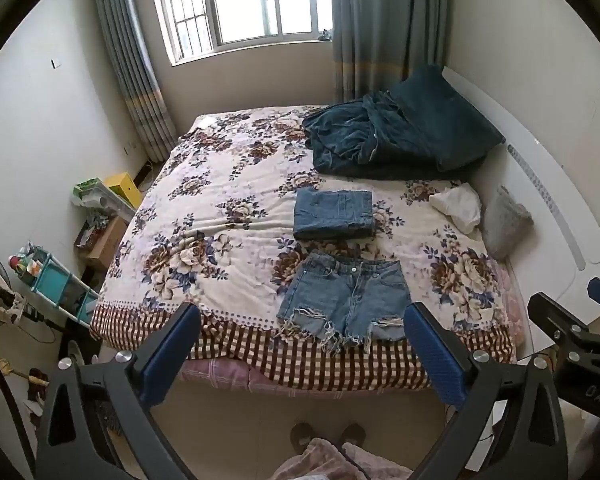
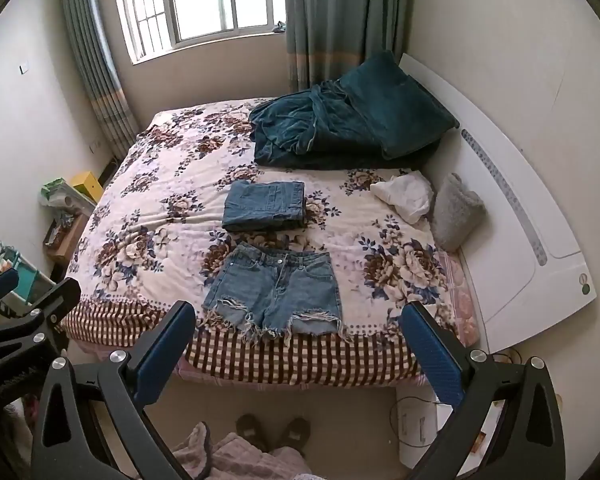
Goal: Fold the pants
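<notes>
Frayed denim shorts (image 1: 346,298) lie flat and unfolded near the foot edge of the bed, waistband toward the window; they also show in the right wrist view (image 2: 274,292). A folded pair of jeans (image 1: 334,214) lies just beyond them, also seen in the right wrist view (image 2: 265,205). My left gripper (image 1: 302,354) is open and empty, held off the bed's foot edge, short of the shorts. My right gripper (image 2: 300,352) is open and empty at about the same height; its tip shows at the right in the left wrist view (image 1: 572,328).
The bed (image 1: 220,208) has a floral cover. A dark teal blanket (image 1: 388,136) and pillow lie at the head, with a white cloth (image 1: 458,206) and a grey cushion (image 1: 504,222). Shelves and boxes (image 1: 52,280) stand on the left. My slippered feet (image 2: 274,432) are on the floor.
</notes>
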Demonstrator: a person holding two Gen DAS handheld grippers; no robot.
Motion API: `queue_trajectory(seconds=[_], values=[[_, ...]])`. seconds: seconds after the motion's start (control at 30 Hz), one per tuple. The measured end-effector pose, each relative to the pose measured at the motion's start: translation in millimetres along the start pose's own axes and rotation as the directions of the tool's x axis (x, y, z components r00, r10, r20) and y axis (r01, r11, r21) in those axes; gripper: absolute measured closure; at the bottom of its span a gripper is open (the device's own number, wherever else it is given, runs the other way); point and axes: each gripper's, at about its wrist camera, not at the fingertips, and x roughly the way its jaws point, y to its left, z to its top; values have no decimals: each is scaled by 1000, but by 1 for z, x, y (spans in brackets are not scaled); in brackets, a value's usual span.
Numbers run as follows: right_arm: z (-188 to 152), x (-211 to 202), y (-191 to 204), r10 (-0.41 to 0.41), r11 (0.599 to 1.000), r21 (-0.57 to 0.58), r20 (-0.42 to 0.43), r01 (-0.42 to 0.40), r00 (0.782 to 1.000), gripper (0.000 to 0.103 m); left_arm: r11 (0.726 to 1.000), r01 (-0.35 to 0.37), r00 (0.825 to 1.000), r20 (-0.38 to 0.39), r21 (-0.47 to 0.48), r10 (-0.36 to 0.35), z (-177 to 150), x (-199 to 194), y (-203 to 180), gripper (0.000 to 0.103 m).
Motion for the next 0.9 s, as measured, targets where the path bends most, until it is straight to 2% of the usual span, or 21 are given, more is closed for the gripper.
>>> queue_trajectory(seconds=[0.63,0.9], values=[[11,-5,3,8,1000,-1,0,-8,1000,0,1000,3,1000,8,0,-3,4,-7,-6,0],[13,-23,6,11,1000,-8,6,-11,1000,0,1000,3,1000,10,-1,-3,4,-6,-8,0]])
